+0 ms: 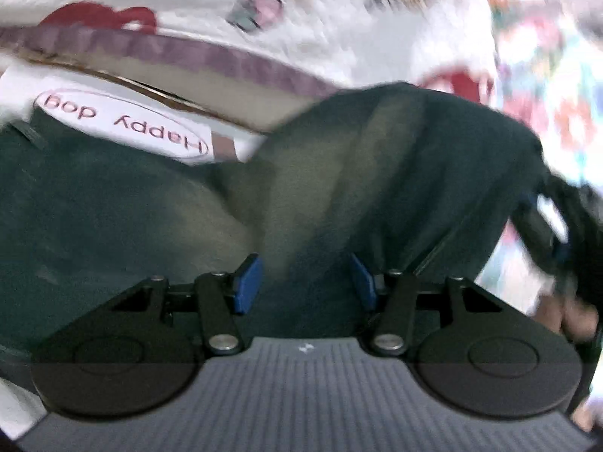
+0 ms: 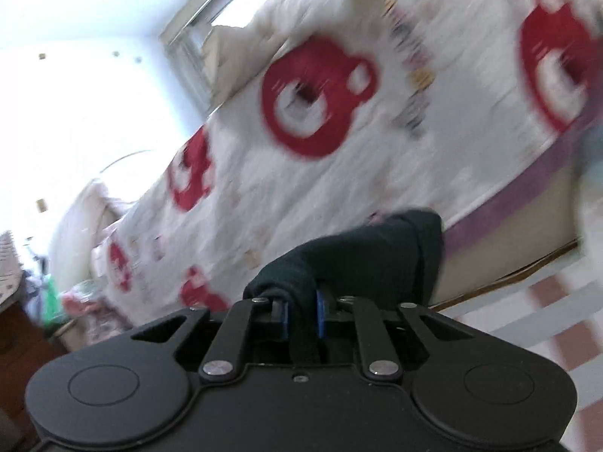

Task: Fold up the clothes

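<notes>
A dark green garment fills the left wrist view, bunched and lifted in front of the bed. My left gripper has its blue pads half apart, with a thick fold of the garment running into the gap and creases converging there. In the right wrist view my right gripper is shut on a rolled edge of the same dark garment, which rises from the pads and hangs toward the bed's edge. The view is tilted and blurred.
A bed under a white blanket with red bear prints and purple trim stands just beyond. A white "Happy dog" label shows below the trim. Checked floor tiles lie to the right. A person's hand is at the right edge.
</notes>
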A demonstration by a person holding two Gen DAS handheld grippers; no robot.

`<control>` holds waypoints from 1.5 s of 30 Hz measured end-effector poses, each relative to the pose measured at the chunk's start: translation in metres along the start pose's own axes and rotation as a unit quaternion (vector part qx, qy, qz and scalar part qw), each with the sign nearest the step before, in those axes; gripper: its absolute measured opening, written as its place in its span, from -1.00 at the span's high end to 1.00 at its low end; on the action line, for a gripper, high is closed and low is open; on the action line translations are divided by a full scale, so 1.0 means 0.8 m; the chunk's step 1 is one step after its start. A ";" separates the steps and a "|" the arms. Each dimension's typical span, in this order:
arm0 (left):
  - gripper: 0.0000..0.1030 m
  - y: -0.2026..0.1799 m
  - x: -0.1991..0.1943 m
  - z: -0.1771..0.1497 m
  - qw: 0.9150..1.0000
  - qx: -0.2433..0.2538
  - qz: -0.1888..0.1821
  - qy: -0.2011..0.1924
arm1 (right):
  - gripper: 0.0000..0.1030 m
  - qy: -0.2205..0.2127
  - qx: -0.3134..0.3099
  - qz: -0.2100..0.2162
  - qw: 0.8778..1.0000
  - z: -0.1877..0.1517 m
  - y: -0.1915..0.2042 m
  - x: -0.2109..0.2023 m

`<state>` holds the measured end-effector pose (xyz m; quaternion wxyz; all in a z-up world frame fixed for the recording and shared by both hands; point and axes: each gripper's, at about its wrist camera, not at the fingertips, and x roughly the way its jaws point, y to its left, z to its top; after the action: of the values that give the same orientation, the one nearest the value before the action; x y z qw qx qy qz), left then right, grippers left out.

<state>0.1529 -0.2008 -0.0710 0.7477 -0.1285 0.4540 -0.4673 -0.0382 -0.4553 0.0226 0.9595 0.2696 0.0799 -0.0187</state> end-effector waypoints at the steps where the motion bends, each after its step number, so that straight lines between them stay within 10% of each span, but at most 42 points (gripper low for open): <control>1: 0.02 0.007 0.001 -0.004 1.000 0.006 0.013 0.005 | 0.68 0.000 0.012 -0.022 1.000 0.000 -0.009 -0.005; 10: 0.10 0.072 0.060 -0.037 0.987 -0.008 0.119 0.111 | 0.69 0.039 0.019 -0.019 0.999 -0.015 0.005 0.045; 15: 0.10 0.087 0.036 -0.031 0.987 -0.114 0.037 0.111 | 0.69 0.072 -0.037 0.044 0.996 -0.022 0.054 0.090; 21: 0.05 0.167 -0.042 -0.010 0.971 -0.240 -0.004 0.015 | 0.69 0.145 -0.108 0.076 0.981 -0.058 0.095 0.142; 27: 0.12 0.221 -0.081 -0.018 0.927 -0.364 -0.051 -0.076 | 0.70 0.231 -0.144 0.124 0.954 -0.105 0.125 0.196; 38: 0.20 0.238 -0.063 -0.024 0.912 -0.399 -0.081 -0.054 | 0.70 0.282 -0.142 0.107 0.943 -0.142 0.142 0.227; 40: 0.20 0.246 -0.060 -0.029 0.903 -0.420 -0.080 -0.054 | 0.70 0.284 -0.155 0.097 0.941 -0.148 0.150 0.232; 43: 0.20 0.272 -0.049 -0.058 0.846 -0.516 -0.119 -0.053 | 0.70 0.285 -0.172 0.085 0.939 -0.161 0.160 0.242; 45: 0.20 0.276 -0.046 -0.064 0.835 -0.533 -0.125 -0.048 | 0.70 0.286 -0.175 0.085 0.938 -0.165 0.160 0.242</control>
<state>0.2350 -0.0420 -0.2149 0.5194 -0.5850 0.5767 -0.2355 0.1442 -0.2760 -0.0541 0.9262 0.0967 0.3301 0.1547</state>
